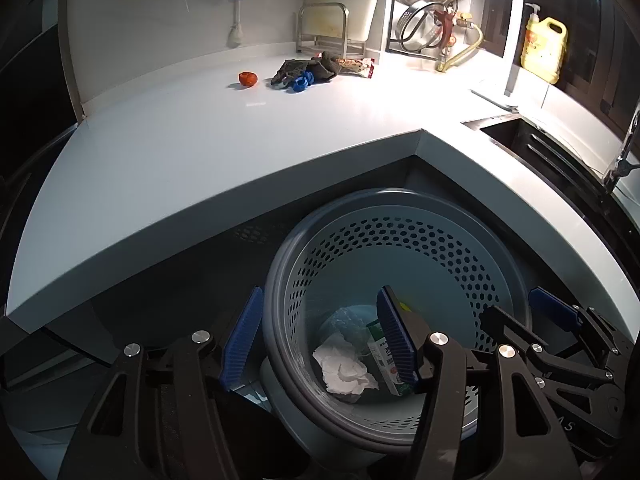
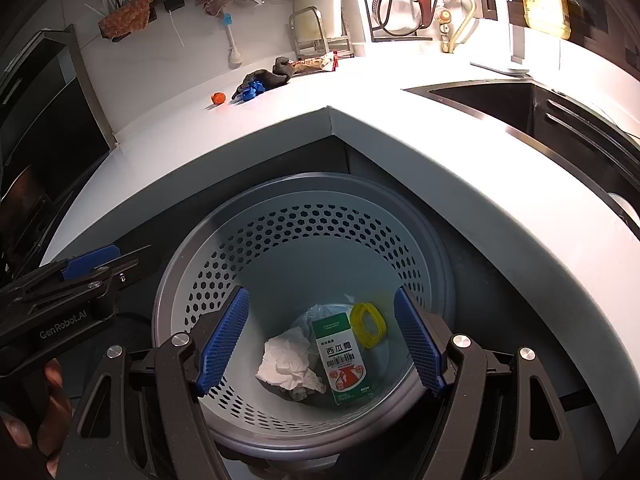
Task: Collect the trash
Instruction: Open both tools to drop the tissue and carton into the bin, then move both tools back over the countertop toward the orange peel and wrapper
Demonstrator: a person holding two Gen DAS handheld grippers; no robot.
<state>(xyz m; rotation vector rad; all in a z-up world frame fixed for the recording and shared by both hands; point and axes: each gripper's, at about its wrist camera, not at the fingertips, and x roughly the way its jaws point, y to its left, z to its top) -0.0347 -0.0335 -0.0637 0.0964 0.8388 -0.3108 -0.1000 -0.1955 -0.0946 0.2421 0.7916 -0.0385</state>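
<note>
Two grippers hang over a perforated grey bin (image 2: 304, 240) tucked under the inner corner of a white L-shaped countertop (image 1: 200, 152). Left gripper (image 1: 320, 340) and right gripper (image 2: 320, 344) both released, nothing between the blue pads. Bin bottom, lower centre: crumpled tissue (image 2: 288, 364), green-white carton (image 2: 342, 360) printed "西瓜霜", yellow ring (image 2: 368, 324). Upper frame: sink (image 2: 500, 104), yellow detergent jug (image 2: 544, 0), dark rag (image 1: 308, 70), orange scrap (image 1: 248, 79). Left gripper's body reads "GenRobot.AI".

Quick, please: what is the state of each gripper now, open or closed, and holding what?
Left gripper: open, holding nothing.
Right gripper: open, holding nothing, above the bin.
</note>
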